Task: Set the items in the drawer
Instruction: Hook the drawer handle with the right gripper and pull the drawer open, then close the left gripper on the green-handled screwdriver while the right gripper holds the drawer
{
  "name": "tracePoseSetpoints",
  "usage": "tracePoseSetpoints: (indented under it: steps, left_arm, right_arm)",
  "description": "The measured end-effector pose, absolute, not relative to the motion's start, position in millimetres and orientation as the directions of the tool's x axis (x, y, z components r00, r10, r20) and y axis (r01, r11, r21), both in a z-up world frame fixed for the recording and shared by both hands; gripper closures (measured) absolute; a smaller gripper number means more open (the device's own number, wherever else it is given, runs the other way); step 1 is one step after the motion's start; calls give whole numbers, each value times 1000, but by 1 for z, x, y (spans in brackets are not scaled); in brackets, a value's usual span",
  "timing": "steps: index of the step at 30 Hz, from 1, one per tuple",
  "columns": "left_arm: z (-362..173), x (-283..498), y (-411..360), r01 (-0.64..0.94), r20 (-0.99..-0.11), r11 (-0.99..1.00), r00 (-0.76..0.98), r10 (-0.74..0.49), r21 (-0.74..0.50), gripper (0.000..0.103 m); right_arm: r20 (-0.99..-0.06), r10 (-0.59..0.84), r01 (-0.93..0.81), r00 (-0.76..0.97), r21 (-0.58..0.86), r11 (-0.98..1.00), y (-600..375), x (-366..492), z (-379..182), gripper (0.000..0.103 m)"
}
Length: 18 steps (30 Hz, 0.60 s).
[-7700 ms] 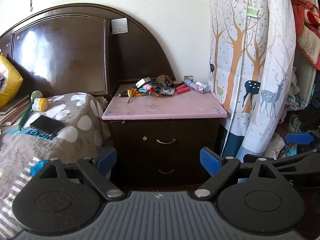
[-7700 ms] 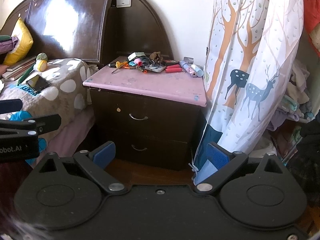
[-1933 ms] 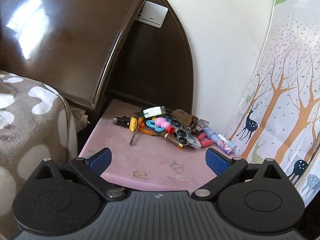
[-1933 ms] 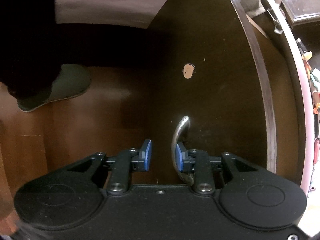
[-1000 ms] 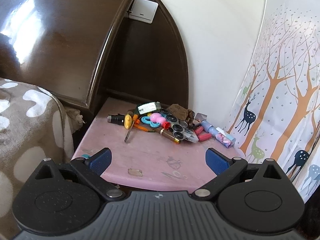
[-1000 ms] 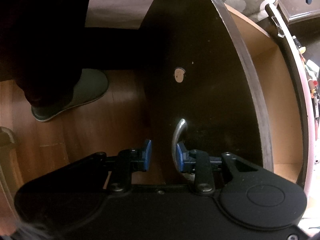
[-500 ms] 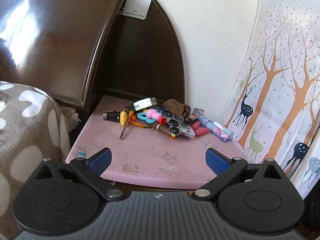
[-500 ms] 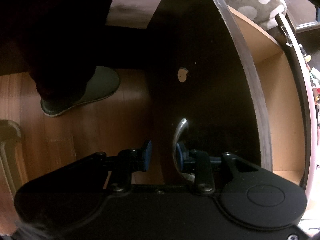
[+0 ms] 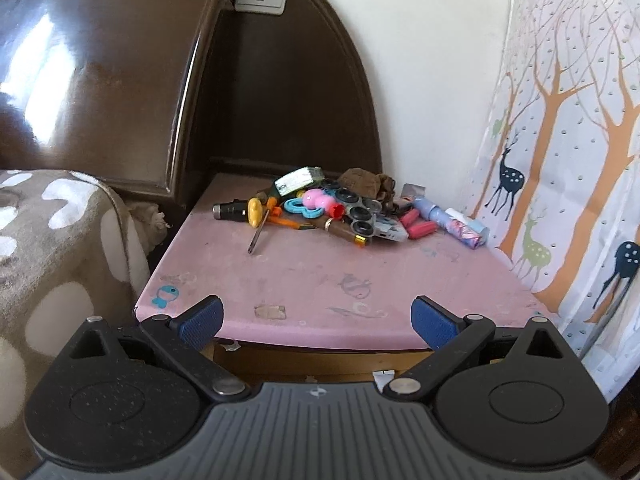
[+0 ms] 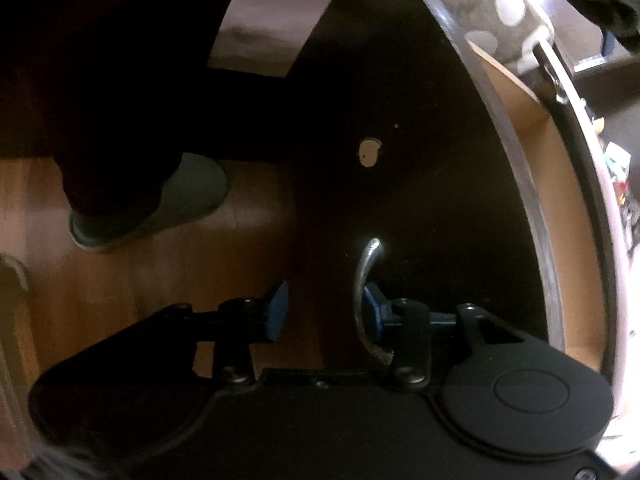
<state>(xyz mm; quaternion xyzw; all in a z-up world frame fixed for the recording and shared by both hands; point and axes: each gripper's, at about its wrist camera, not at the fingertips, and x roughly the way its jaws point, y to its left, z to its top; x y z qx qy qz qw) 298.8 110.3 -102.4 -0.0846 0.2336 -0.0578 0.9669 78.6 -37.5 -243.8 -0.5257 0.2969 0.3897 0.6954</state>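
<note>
Step in hand, by judgement: opening drawer [image 10: 560, 216], pulled partly out from under nightstand top [image 9: 320, 280], bare inside. Right gripper [image 10: 322, 312] half open, one finger hooked behind handle [image 10: 366, 276], not clamped. Left gripper [image 9: 316, 320] spread wide, empty, above front edge. Items [image 9: 340, 212] heaped along back edge. Next: release handle, fetch item.

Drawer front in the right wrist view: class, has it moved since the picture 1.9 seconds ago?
Yes. The drawer front has slid outward from the pink nightstand top, exposing the tan drawer interior.
</note>
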Motion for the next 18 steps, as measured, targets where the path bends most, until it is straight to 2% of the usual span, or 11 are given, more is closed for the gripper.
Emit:
tracePoseSetpoints:
  steps: [5,8,11,15,18]
  left_arm:
    - [-109,303,105,56,-491,980,859,-145,-190,1]
    - [-104,293,99,44,-446,987,888,-109,-154,1]
    - [-99,285,96,24,-390,992,918,-72,-126,1]
    - [-101,298,96,-11,-452,990,891,-54,-142,1]
    - [-97,314,90,10,-490,996,870,-51,-85,1]
  right_arm:
    - [-817,250,-854,519,-502,133,-36,72,-252,36]
    - [-810,257,-850,527,-508,142,-34,69,-257,31]
    - [-807,268,-850,525,-508,137,-36,69,-258,30]
    - [-804,285,-853,521,-505,135,-38,69,-257,30]
    - [-801,301,-855,517,-499,140,-40,71,-255,33]
